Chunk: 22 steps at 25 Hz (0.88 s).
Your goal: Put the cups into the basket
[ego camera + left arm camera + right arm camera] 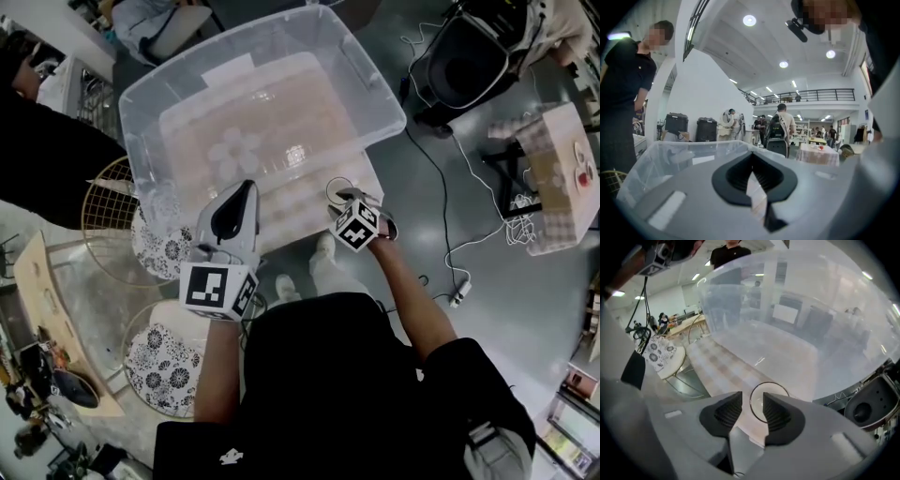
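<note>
A large clear plastic bin (370, 70) stands on a table with a pale checked cloth (361, 173). At the table's near edge, just outside the bin, stands a clear cup (336, 188). My right gripper (341, 197) points down at it and is open. In the right gripper view the cup's rim (774, 384) shows between and behind the right gripper's (752, 405) jaws; the pads do not press on it. My left gripper (244, 192) hovers at the bin's near wall (670, 157). Its jaws meet at the tips, and I see nothing held.
Two gold wire stools with floral cushions (159, 248) (161, 361) stand left of the table. A person in black (37, 159) is beside them. On the right are a black wheeled case (469, 56), floor cables (450, 253) and a small checked side table (553, 178).
</note>
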Tool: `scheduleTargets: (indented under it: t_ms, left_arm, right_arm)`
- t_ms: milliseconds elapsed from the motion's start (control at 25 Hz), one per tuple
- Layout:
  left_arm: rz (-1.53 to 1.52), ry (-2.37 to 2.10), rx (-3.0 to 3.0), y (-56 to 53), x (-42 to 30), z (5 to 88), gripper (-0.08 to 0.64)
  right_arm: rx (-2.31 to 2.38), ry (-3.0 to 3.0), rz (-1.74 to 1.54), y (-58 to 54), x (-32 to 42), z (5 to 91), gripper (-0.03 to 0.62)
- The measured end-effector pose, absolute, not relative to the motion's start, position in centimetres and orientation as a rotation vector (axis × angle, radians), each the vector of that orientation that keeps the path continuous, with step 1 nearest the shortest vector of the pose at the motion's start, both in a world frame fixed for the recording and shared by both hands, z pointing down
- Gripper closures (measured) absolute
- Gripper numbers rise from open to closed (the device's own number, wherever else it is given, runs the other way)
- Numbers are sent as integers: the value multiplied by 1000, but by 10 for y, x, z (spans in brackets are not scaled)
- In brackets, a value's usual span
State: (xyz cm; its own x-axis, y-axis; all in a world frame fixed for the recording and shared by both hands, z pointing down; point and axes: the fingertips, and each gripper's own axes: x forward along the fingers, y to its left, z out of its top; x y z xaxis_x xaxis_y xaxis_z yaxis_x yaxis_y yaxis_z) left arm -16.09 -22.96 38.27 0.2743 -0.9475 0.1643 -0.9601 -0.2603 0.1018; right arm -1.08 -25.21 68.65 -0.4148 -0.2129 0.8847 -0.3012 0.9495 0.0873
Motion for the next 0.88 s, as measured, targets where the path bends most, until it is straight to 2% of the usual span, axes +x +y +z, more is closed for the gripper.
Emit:
scheduleTargets:
  t_ms: [680, 880]
  left_arm:
    - [121, -1872, 2273, -221, -179, 390, 555]
    - [116, -1895, 2254, -225, -183, 389, 555]
  right_arm:
    - [37, -1591, -89, -255, -15, 765, 454]
    - [-3, -1544, -117, -259, -17, 774, 474]
